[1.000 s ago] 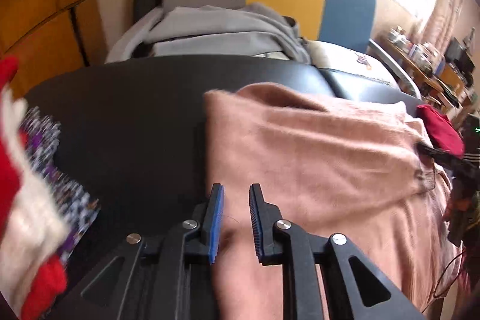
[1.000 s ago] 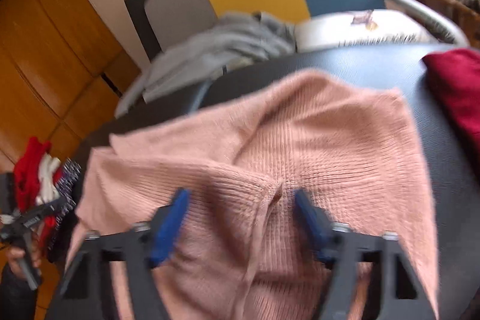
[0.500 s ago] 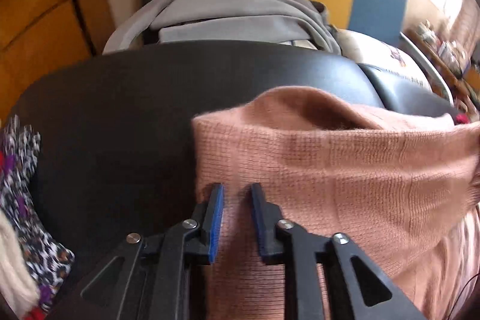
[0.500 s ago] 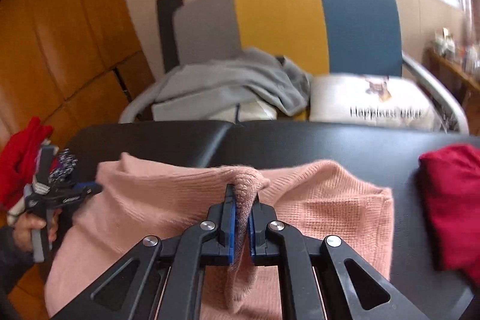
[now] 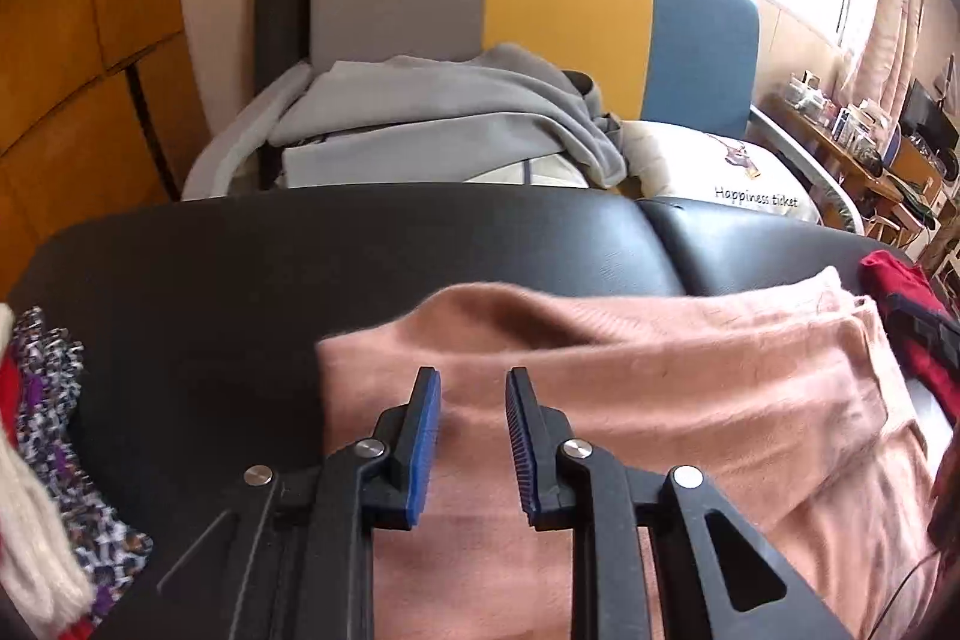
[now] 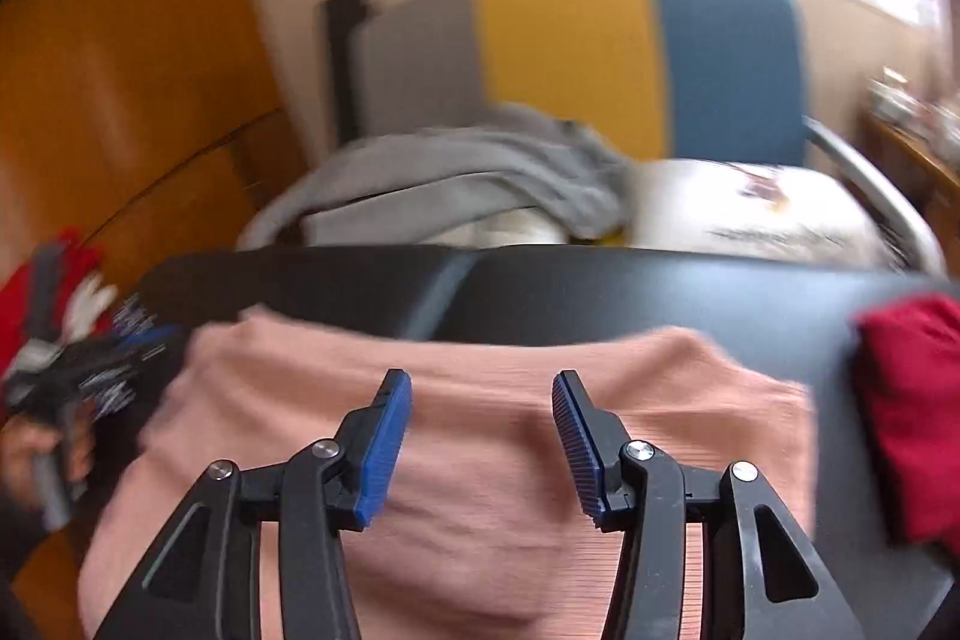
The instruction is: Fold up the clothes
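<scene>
One pink knit sweater (image 5: 648, 400), lying flat on the black padded bench (image 5: 240, 292), its far edge doubled over into a soft roll; a ridge of slack shows near the left end. In the right wrist view the same sweater (image 6: 480, 436) spans most of the near bench, motion-blurred.

Left gripper (image 5: 471, 436): fingers slightly parted, hovering over the sweater's left portion, holding nothing.
Right gripper (image 6: 480, 436): fingers spread wide above the sweater's middle, holding nothing.

Step in hand, by judgement: the fold appears laid down and released. To do the next one well, pinch both layers at matching points near the edge, keep the two grippers level, and smooth the raised ridge before folding so no crease is trapped.

Adjacent items: red garment (image 6: 900, 400) on the bench to the right, just beside the sweater; patterned and red-and-white cloth (image 5: 48, 460) to the left. Beyond the bench: grey, yellow and blue chair (image 5: 540, 10) carrying a grey hoodie (image 5: 432, 112) and a printed cushion (image 5: 720, 172).
</scene>
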`<state>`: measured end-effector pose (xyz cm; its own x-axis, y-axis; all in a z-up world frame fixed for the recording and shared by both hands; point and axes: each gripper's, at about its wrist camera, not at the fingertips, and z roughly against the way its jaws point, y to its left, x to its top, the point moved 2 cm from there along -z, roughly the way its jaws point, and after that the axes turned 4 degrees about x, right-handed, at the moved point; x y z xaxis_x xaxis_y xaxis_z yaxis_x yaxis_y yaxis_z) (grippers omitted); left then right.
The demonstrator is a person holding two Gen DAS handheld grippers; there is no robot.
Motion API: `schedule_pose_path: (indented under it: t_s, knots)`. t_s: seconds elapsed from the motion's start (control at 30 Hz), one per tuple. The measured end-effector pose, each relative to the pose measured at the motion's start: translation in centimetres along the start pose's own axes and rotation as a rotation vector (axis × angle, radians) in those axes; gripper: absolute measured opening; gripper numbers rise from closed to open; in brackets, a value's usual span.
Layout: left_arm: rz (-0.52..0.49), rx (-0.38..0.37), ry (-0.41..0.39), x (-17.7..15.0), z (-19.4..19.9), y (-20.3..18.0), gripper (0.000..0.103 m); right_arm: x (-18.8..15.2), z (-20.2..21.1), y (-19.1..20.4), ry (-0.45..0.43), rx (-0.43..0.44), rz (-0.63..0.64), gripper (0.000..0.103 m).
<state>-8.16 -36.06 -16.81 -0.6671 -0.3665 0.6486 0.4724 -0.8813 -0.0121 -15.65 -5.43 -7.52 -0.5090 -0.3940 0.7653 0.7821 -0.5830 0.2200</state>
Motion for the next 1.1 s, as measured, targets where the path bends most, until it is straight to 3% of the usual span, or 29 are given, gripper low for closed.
schedule_pose_path:
  t_s: [0.07, 0.13, 0.2, 0.37, 0.5, 0.63, 0.73, 0.83, 0.97, 1.1]
  knots:
    - [0.022, 0.016, 0.027, 0.3, -1.3, -0.1, 0.022, 0.0, -2.0, 2.1, 0.046, 0.020, 0.072, 0.051]
    - [0.056, 0.058, 0.070, 0.1, -3.1, 0.9, 0.022, -0.5, -4.4, 1.8, 0.102, -0.034, 0.074, 0.051]
    - [0.099, 0.051, 0.077, -0.8, -4.3, 2.3, 0.022, -1.1, -6.8, 1.3, 0.162, -0.095, 0.065, 0.056]
    - [0.127, 0.024, 0.039, -1.8, -5.6, 3.8, 0.025, -1.7, -7.9, -0.2, 0.123, -0.079, 0.010, 0.060]
    - [0.175, 0.004, 0.046, -1.8, -3.9, 5.3, 0.025, -2.0, -8.1, 0.6, 0.120, -0.110, 0.050, 0.062]
    - [0.231, -0.021, 0.056, -1.9, -2.0, 6.8, 0.025, -2.3, -7.9, -0.1, 0.107, -0.070, 0.019, 0.063]
    - [0.275, -0.019, 0.032, -4.9, 1.9, 9.1, 0.024, -2.2, -8.2, 0.1, 0.111, -0.056, 0.025, 0.069]
    - [0.268, -0.015, 0.029, -8.5, 5.4, 9.4, 0.024, -1.8, -7.3, 1.2, 0.124, -0.104, 0.063, 0.069]
    - [0.215, -0.029, 0.057, -13.8, 8.5, 7.3, 0.024, -2.5, -2.7, 3.7, 0.069, -0.045, 0.051, 0.072]
    - [0.159, -0.067, 0.086, -17.9, 10.2, 3.9, 0.024, -6.4, 2.0, 5.3, 0.095, -0.023, 0.043, 0.077]
